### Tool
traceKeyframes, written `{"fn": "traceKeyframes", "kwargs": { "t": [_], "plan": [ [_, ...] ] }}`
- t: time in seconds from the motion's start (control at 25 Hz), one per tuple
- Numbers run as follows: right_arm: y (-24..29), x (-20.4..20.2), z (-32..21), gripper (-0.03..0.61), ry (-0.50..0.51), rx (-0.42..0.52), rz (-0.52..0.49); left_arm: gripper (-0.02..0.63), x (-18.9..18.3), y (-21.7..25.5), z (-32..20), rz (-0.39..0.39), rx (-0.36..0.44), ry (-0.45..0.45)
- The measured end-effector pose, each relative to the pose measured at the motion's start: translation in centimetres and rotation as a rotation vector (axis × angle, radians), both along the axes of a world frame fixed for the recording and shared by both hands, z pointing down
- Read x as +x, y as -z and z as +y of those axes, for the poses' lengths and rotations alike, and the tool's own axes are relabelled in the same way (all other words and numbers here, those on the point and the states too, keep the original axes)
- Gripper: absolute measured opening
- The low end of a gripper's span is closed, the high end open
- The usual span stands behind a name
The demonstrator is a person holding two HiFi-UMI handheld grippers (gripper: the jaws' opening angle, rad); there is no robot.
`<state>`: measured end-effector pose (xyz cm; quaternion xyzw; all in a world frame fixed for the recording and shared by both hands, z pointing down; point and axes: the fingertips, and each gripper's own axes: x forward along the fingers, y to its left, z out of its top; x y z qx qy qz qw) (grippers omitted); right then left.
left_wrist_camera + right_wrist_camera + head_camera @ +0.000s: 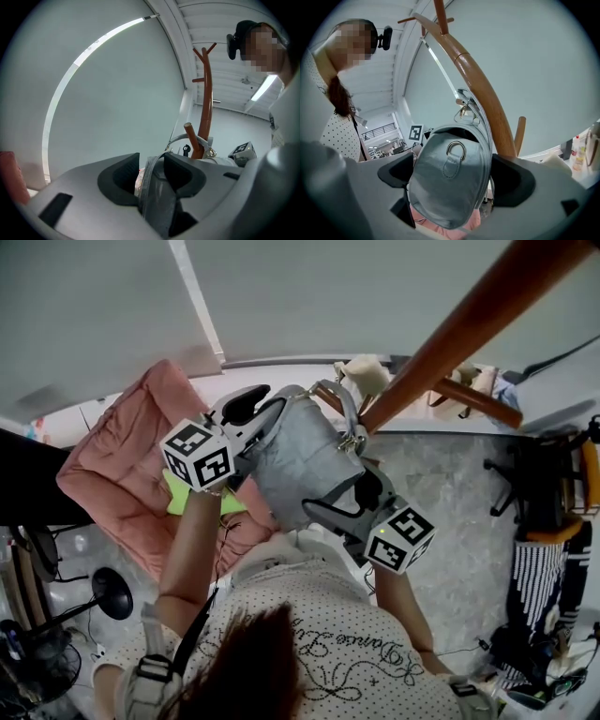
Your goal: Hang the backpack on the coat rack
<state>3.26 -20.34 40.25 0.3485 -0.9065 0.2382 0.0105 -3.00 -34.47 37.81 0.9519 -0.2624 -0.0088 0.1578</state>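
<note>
A grey backpack (298,463) hangs in front of me against the brown coat rack (469,326). Its top strap (180,139) loops around a short peg (191,137) of the rack (205,101). My left gripper (251,424) is at the bag's upper left. The bag's edge (159,199) lies between its jaws, with a gap beside the left pad, so it stands open. My right gripper (345,505) is under the bag's lower right. In the right gripper view the backpack (450,183) fills the space between both pads, and the jaws are shut on it.
A pink cushioned seat (117,474) is at the lower left, with a green item (178,500) on it. A second rack peg (478,401) sticks out to the right. Black chair legs (514,474) and hanging clothes (544,587) stand at the right, a fan base (111,592) at the left.
</note>
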Motion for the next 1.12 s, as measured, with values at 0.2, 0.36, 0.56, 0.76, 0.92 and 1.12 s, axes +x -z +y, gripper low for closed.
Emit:
{"fn": "traceKeyframes", "kwargs": {
  "t": [0.2,0.36,0.56,0.76,0.92,1.12],
  "plan": [
    [0.0,0.9,0.0,0.512,-0.01,0.014,0.011,0.158,0.4,-1.2,-0.2,0.042,-0.019,-0.008],
    [0.8,1.2,0.8,0.45,0.004,0.039,-0.019,0.1,2.3,-1.3,0.8,0.007,0.004,-0.056],
    [1.4,1.1,1.5,0.412,0.013,0.062,-0.045,0.094,4.9,-0.4,2.5,0.054,0.021,-0.118],
    [1.9,1.2,1.4,0.389,0.007,0.091,-0.046,0.058,4.7,-0.4,3.1,0.082,0.015,-0.109],
    [2.6,2.1,1.0,0.363,-0.014,0.124,-0.062,0.051,4.6,-0.2,3.7,0.07,0.036,-0.093],
    [3.7,2.4,0.0,0.334,-0.028,0.17,-0.059,0.046,4.2,-0.2,4.3,0.004,0.083,-0.088]
  ]
}}
